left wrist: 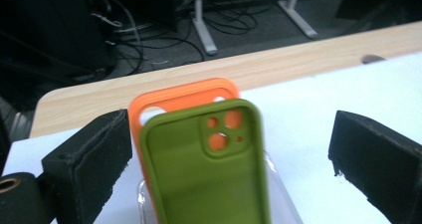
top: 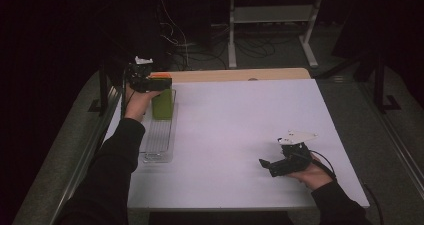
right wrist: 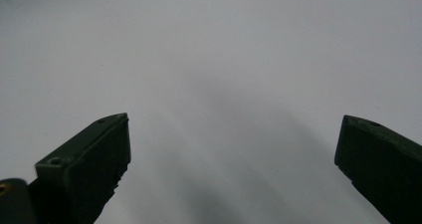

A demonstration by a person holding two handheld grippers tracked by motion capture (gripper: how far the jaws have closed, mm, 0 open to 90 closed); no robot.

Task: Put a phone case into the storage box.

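Two cases stand upright in my rack (top: 159, 135) at the table's left edge: green case (left wrist: 209, 169) nearer, orange case (left wrist: 181, 95) just behind. Left gripper (left wrist: 229, 154) straddles them, jaws wide, pads clear of both. Right gripper (right wrist: 234, 149) rests well apart, open, empty.

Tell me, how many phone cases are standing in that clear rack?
2. A green phone case stands upright at the far end of the clear rack, and an orange phone case stands right behind it. Others could be hidden behind these.
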